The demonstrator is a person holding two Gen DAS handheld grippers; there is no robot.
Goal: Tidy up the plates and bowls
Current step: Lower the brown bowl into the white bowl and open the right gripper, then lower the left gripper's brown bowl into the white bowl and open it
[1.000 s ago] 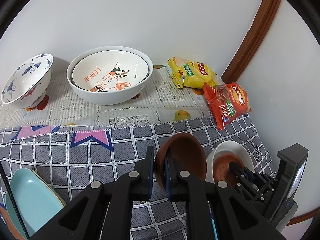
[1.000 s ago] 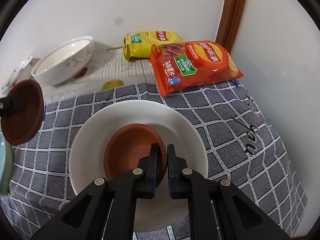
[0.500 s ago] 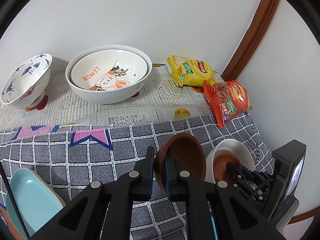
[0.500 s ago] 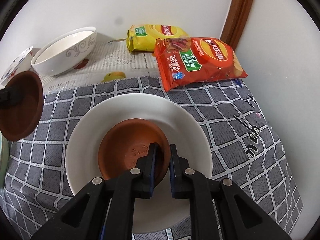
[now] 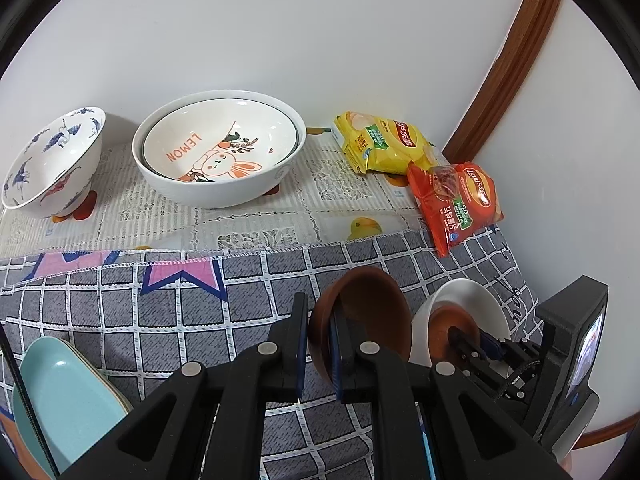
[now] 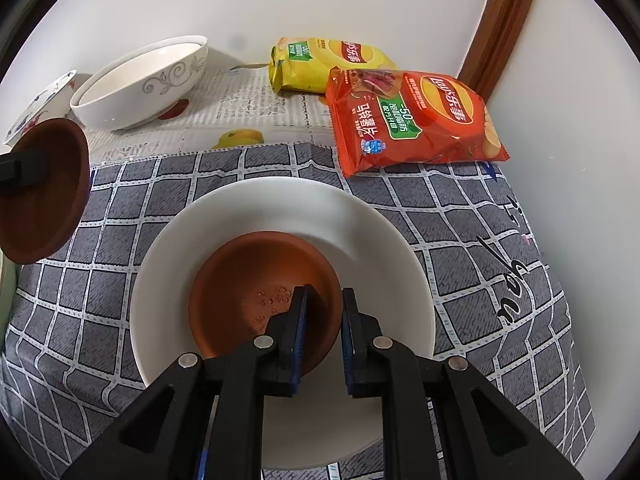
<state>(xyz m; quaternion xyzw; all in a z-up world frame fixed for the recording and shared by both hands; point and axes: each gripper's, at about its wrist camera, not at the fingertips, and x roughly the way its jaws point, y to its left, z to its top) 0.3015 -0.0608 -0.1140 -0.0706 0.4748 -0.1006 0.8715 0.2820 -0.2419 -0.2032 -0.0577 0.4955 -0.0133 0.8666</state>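
Checked cloth point(image 6: 460, 240), left fingers point(image 5: 300, 336) pinching brown saucer point(image 5: 372, 312), right fingers point(image 6: 298, 320) slightly spread, just opening.

The word "LEMON" runs in orange capitals inside the wide white ceramic bowl with a rabbit drawing point(image 5: 218, 148). The shiny red crisp bag point(image 6: 412, 120) carries a round red-and-yellow brand logo, Chinese characters, and "-50" on a green band. The shiny yellow crisp bag point(image 6: 324, 62) bears the same logo.
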